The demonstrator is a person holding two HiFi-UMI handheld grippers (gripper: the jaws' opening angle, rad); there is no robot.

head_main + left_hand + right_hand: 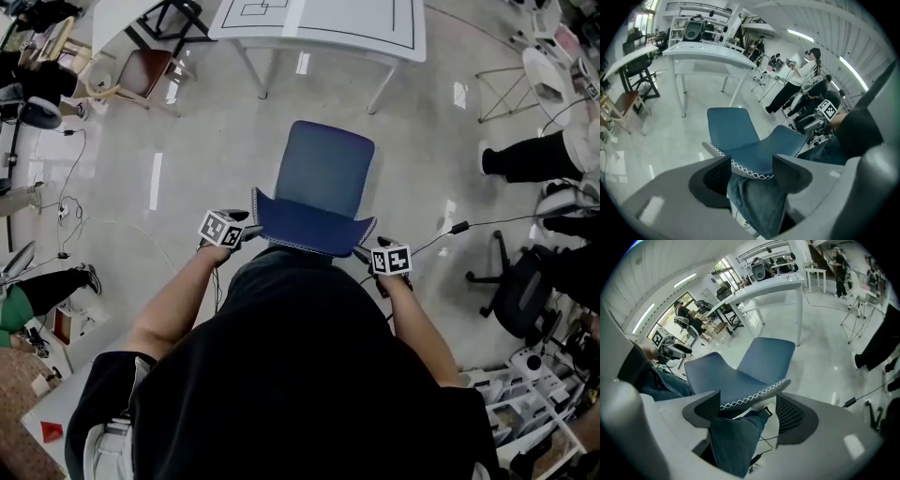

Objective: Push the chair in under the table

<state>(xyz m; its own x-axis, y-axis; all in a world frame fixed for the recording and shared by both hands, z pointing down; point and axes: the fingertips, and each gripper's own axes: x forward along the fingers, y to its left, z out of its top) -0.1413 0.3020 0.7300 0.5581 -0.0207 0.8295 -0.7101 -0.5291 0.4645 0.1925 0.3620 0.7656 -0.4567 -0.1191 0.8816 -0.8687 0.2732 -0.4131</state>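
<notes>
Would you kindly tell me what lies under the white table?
Its legs and bare floor show beneath the white table; in the head view its top covers that area.

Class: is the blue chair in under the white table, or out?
Out. The chair stands on bare floor, apart from the table.
</notes>
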